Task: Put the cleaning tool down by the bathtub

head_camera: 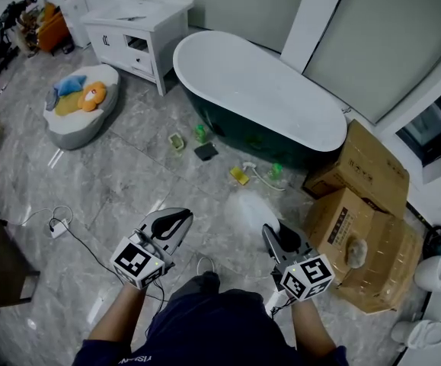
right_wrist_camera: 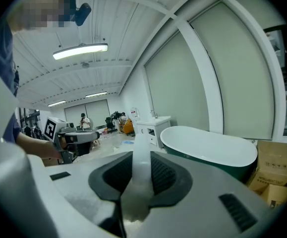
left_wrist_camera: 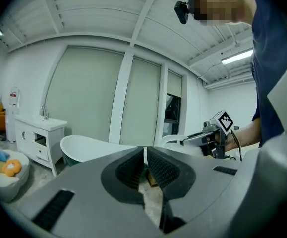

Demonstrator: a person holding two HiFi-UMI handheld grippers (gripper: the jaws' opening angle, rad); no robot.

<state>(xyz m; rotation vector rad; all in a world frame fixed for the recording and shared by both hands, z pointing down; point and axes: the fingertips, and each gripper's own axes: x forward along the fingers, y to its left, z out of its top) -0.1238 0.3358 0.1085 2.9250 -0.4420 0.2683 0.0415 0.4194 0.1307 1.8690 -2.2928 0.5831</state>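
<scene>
Right gripper (head_camera: 272,233): jaws were clamped tight on the flat white handle of the white fluffy cleaning tool (head_camera: 247,207), the strip standing up between the dark ribbed pads (right_wrist_camera: 163,175).
Cleaning tool: it hung in the air just ahead of that gripper, with its fuzzy head a pale blur over the grey marbled floor (head_camera: 129,181). It was well short of the tub and not set down.
Left gripper (head_camera: 176,219): jaws were pressed together at the tips with nothing between them, level beside the other gripper.
Bathtub (head_camera: 258,90): an oval tub, dark green outside and white inside, stood straight ahead along the pale panelled wall.
Floor by the tub: a small yellow sponge (head_camera: 239,175), a green bottle (head_camera: 201,133) and a dark square cloth (head_camera: 206,152) lay scattered near its side.
Left of the tub: a white vanity cabinet (head_camera: 140,25) with a basin on top.
Right of the tub: brown cardboard boxes (head_camera: 365,235) were stacked just beside its end.
Far left: a round white cushion bed (head_camera: 83,120) held blue and orange soft toys.
</scene>
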